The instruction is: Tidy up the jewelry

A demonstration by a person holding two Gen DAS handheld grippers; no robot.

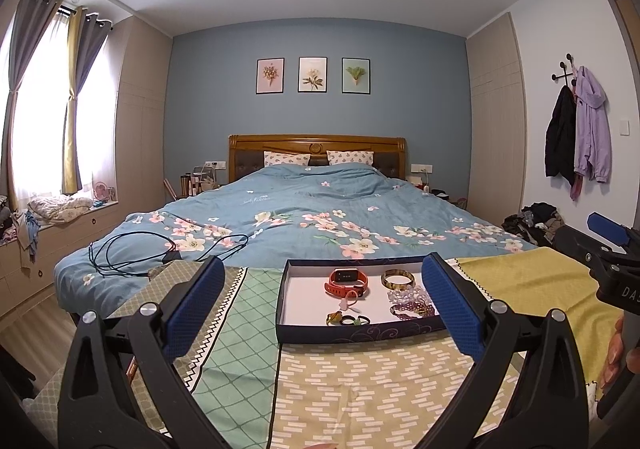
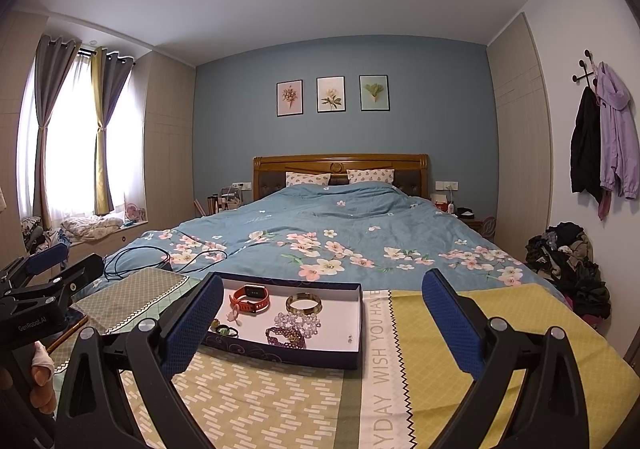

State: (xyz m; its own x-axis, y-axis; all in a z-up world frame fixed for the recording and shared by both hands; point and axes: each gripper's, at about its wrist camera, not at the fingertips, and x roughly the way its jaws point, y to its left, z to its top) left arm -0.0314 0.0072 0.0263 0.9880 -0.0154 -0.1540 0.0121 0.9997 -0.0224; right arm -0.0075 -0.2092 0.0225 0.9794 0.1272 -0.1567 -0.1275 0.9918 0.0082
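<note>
A shallow dark-blue box (image 1: 352, 333) (image 2: 280, 355) with a white floor lies on the patterned cloth at the foot of the bed. Inside it are a red watch (image 1: 346, 281) (image 2: 250, 299), an amber bangle (image 1: 397, 279) (image 2: 304, 303), a clear bead bracelet (image 1: 408, 295) (image 2: 300, 321), a purple bead bracelet (image 1: 412, 309) (image 2: 285, 337) and small rings (image 1: 348, 319) (image 2: 224, 329). My left gripper (image 1: 322, 299) is open, held just short of the box. My right gripper (image 2: 322, 315) is open too, with the box at its left finger.
The patterned green and yellow cloth (image 1: 360, 381) (image 2: 480, 329) covers the near surface. Behind it the bed carries a floral blue duvet (image 1: 320, 209) and a coiled black cable (image 1: 136, 253) (image 2: 144, 259). A pile of clothes (image 2: 568, 253) lies on the floor at right.
</note>
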